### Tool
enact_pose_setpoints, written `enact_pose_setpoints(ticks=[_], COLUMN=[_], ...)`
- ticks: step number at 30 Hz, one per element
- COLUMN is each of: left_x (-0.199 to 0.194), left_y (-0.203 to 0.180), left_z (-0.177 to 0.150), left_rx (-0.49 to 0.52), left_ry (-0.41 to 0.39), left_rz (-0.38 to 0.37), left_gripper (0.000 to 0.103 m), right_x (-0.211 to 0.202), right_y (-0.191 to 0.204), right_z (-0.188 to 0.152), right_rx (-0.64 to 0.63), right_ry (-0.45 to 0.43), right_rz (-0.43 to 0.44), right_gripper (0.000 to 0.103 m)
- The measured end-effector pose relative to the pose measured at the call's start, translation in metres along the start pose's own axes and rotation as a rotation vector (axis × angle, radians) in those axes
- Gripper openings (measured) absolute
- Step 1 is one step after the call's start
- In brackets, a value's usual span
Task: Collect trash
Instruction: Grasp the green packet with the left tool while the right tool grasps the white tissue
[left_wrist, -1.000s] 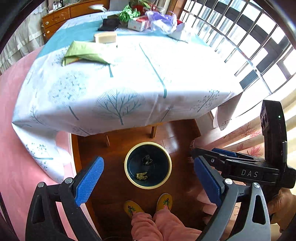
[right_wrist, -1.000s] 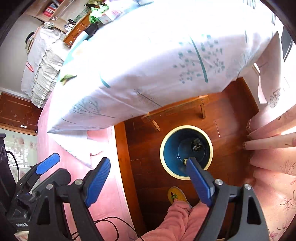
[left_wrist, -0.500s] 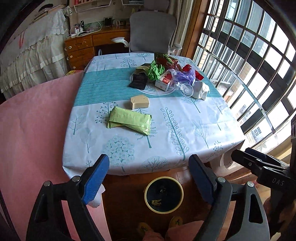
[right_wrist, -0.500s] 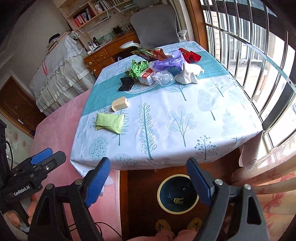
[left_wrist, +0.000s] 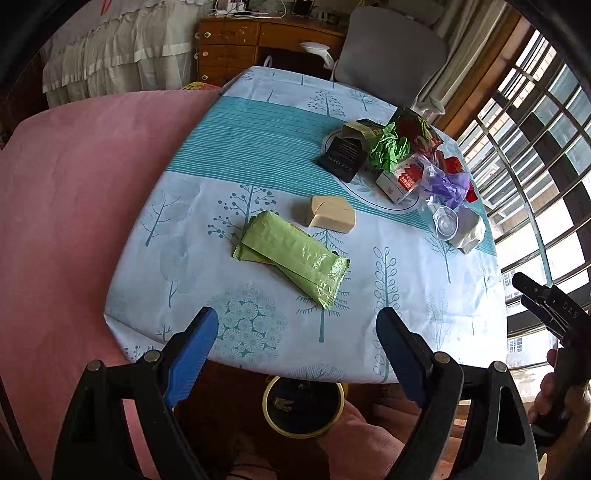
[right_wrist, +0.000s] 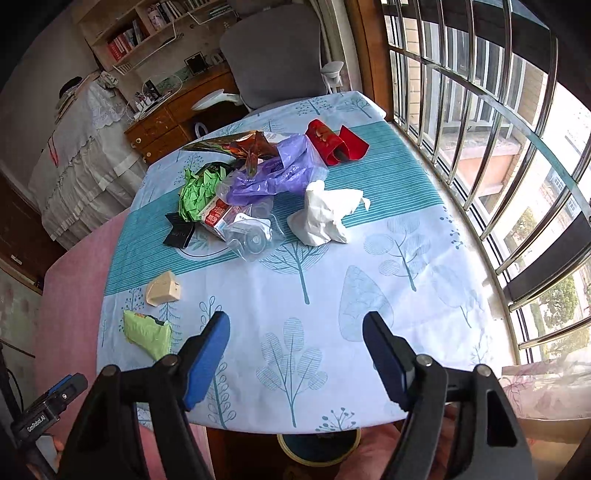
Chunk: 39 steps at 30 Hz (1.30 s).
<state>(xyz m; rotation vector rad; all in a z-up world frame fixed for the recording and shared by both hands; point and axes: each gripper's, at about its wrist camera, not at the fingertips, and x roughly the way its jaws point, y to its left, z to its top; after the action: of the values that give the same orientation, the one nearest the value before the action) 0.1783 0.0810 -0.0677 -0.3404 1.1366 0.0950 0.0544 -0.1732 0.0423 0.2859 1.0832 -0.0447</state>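
Two grippers: both empty. The left gripper stands with jaws spread and nothing between them; the right gripper has its jaws closing, also on nothing.
Trash, near group: a green wrapper lies flat on the table toward the near edge, with a tan wedge-shaped packet just beyond it.
Trash, far group: crumpled green paper, a purple bag, a clear plastic cup, a red-and-white carton, a black card, a white crumpled tissue and red sleeves sit clustered or touching.
Bin: the trash bin stands on the floor under the near table edge, partly hidden by the overhang.
Risk 1, flat wrapper: the pads may slide over the glossy film, or pinch the tablecloth with it and drag the cloth.
Risk 2, cluster: closing on one item may catch a neighbour, or knock the light cup and the bag off the table.
Risk 3, narrowing jaws: the right gripper may arrive too narrow for the bulky tissue and push it away.
Risk 4, drop: the bin mouth is half covered, so a release made too early would probably land on the floor or on the person's knee.
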Motion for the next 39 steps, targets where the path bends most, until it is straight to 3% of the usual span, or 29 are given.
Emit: enact_pose_setpoints(ticks=[5,12,16,23,24,26,28,31,33,35,39], left_x=[0.051,0.117,0.136,0.153,0.154,0.158,0.160,0.162,0.164,0.164,0.161], left_y=[-0.004,0.005,0.013,0.015,0.013,0.009,0.002,-0.012,-0.022,-0.029,-0.038], left_z=[0.023,0.038,0.039,0.043,0.044,0.047,0.051,0.058,0.062,0.061,0.055], left_rx=[-0.152,-0.339,-0.425,-0.489,-0.485,-0.471,-0.453,-0.391,-0.351,-0.323,-0.277], left_ry=[0.059,0.146,0.170,0.177,0.174,0.174,0.174,0.166,0.166,0.171,0.170], left_rz=[0.070,0.177,0.202,0.264,0.275,0.300,0.324,0.333,0.325,0.314,0.316], left_gripper=[0.086,0.086,0.086,0.086,0.086,0.086,0.081,0.059,0.033,0.019,0.009], right_x=[0.049,0.110,0.130,0.156,0.160,0.161,0.163,0.163,0.163,0.163,0.161], right_y=[-0.022,-0.046,-0.040,-0.029,-0.029,-0.029,-0.031,-0.032,-0.032,-0.032,-0.030], right_z=[0.045,0.080,0.094,0.106,0.106,0.106,0.106,0.108,0.109,0.109,0.108], right_rx=[-0.019,0.019,-0.002,-0.053,-0.061,-0.077,-0.082,-0.085,-0.091,-0.097,-0.111], right_ry=[0.078,0.184,0.212,0.263,0.270,0.260,0.269,0.265,0.262,0.259,0.250], right_rz=[0.025,0.090,0.125,0.122,0.120,0.112,0.148,0.169,0.175,0.182,0.183], right_gripper=[0.075,0.075,0.075,0.075,0.073,0.053,0.049,0.047,0.046,0.044,0.042])
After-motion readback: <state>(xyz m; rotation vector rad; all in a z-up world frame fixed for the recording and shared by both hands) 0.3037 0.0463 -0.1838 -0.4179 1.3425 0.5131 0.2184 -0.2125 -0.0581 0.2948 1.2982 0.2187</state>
